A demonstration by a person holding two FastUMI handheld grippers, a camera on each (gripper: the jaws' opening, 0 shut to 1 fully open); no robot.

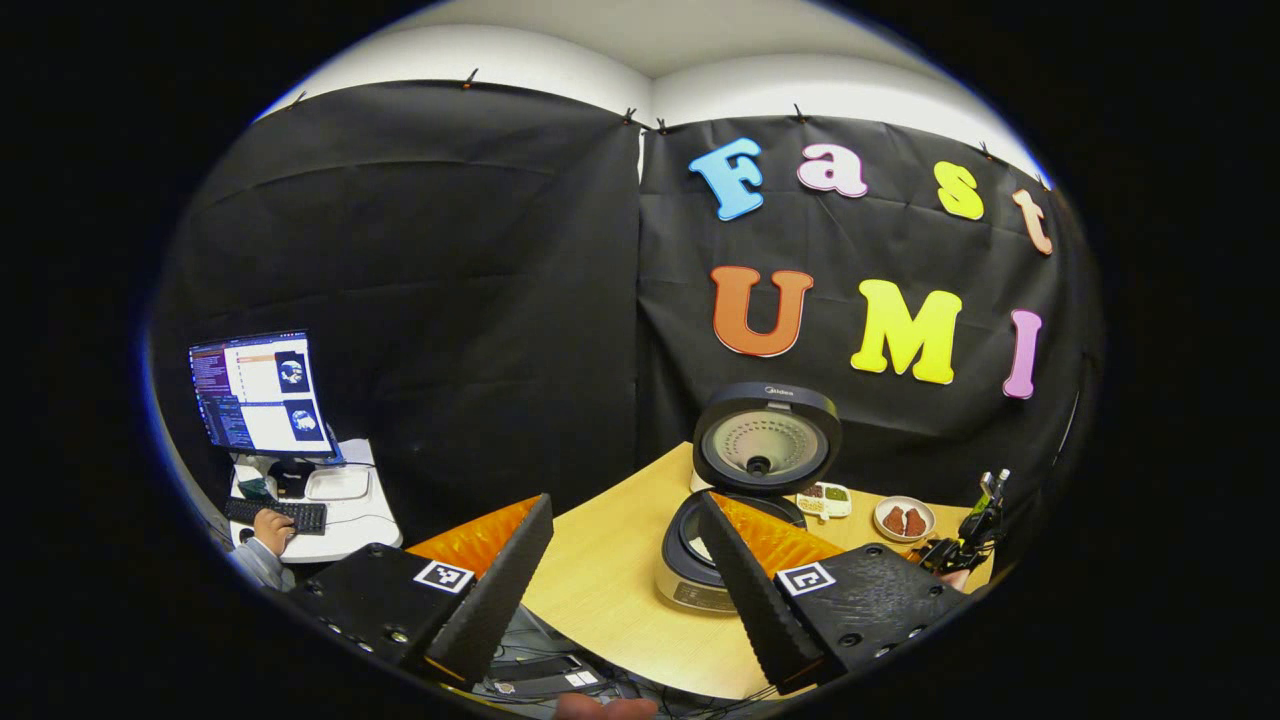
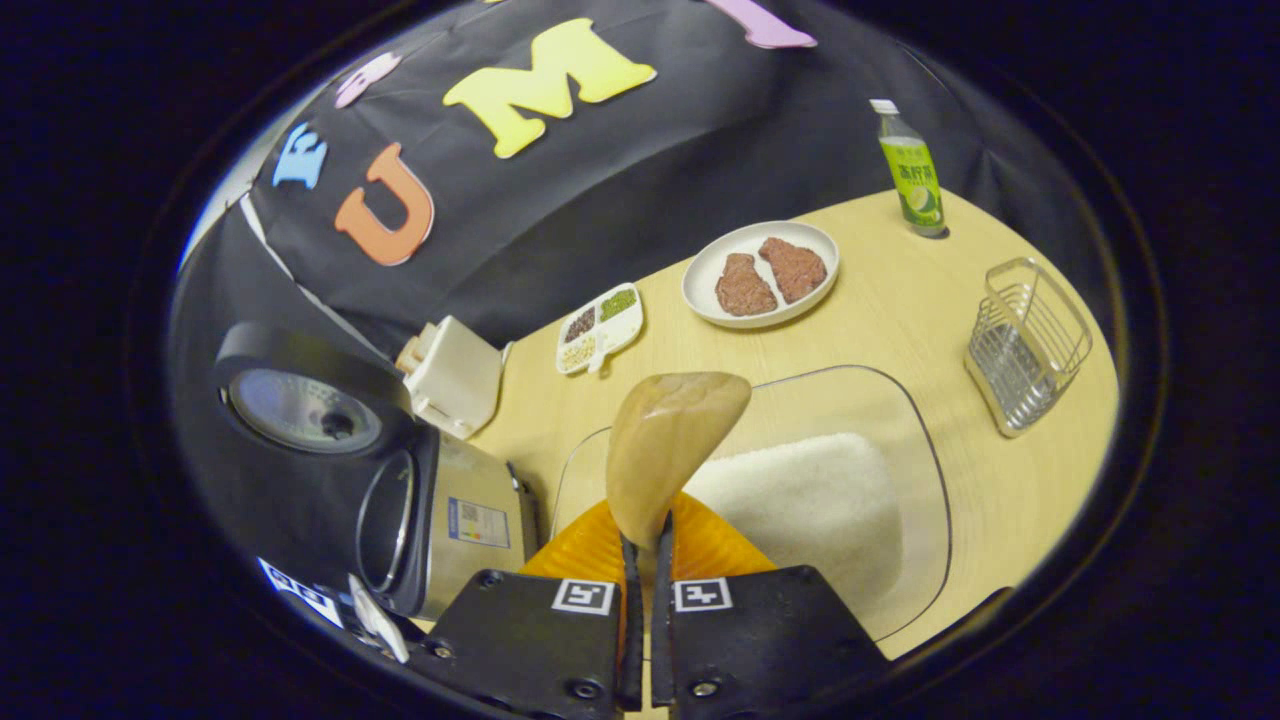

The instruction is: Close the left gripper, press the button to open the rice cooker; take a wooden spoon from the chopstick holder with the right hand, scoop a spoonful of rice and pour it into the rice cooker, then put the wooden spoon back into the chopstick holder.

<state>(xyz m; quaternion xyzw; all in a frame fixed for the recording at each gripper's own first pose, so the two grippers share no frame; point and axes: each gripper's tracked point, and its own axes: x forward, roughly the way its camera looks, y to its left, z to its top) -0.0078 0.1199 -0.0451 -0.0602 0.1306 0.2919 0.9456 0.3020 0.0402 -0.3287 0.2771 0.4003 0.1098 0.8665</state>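
Left gripper view: one left gripper (image 1: 625, 590), jaws wide apart, holding nothing, above the near edge of one desk (image 1: 610, 580). One rice cooker (image 1: 745, 500) on the desk, lid up. Beyond it, one divided dish (image 1: 826, 500) and one plate (image 1: 904, 519) with two brown pieces. One monitor (image 1: 262, 393), one keyboard (image 1: 278, 514) and one hand (image 1: 272, 527) on it, far left.

Right gripper view: one right gripper (image 2: 645, 590), jaws narrow, clamped on the handle of one wooden spoon (image 2: 670, 440), bowl up, over one clear tray of rice (image 2: 810, 500). One cooker at left, lid open. One divided dish, one plate, two brown pieces. One bottle (image 2: 912, 172). One wire holder (image 2: 1025, 345) at right.
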